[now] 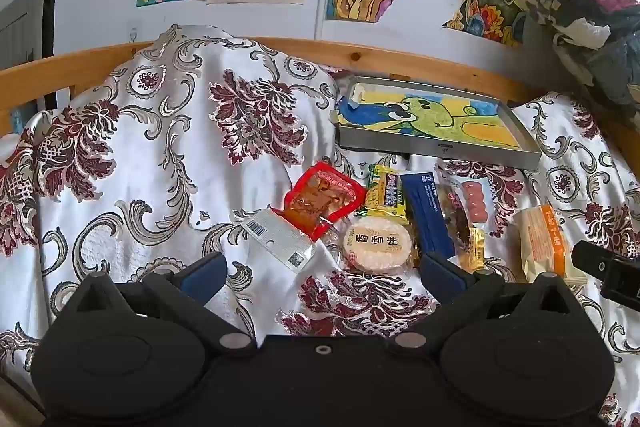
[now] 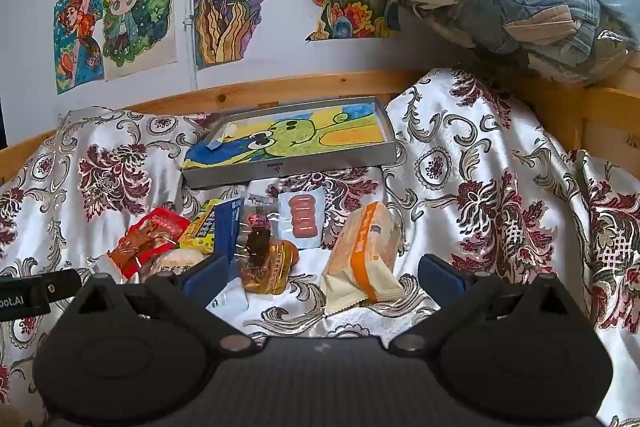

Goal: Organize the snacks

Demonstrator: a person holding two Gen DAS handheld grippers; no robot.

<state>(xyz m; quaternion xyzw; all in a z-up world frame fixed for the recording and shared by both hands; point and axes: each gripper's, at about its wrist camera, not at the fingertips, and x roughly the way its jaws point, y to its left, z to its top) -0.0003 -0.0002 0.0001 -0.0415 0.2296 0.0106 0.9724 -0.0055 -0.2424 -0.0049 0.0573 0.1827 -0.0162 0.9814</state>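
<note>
Both tongs stood apart and empty. In the right view's lower centre, the right gripper (image 2: 320, 277) framed the orange-and-cream packet (image 2: 362, 259), its long axis running away toward the tray (image 2: 280, 169). The left gripper (image 1: 322, 273) faced the round rice cracker (image 1: 378, 245).

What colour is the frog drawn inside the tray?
Green, on the tray; clearest in the right wrist view.
</note>
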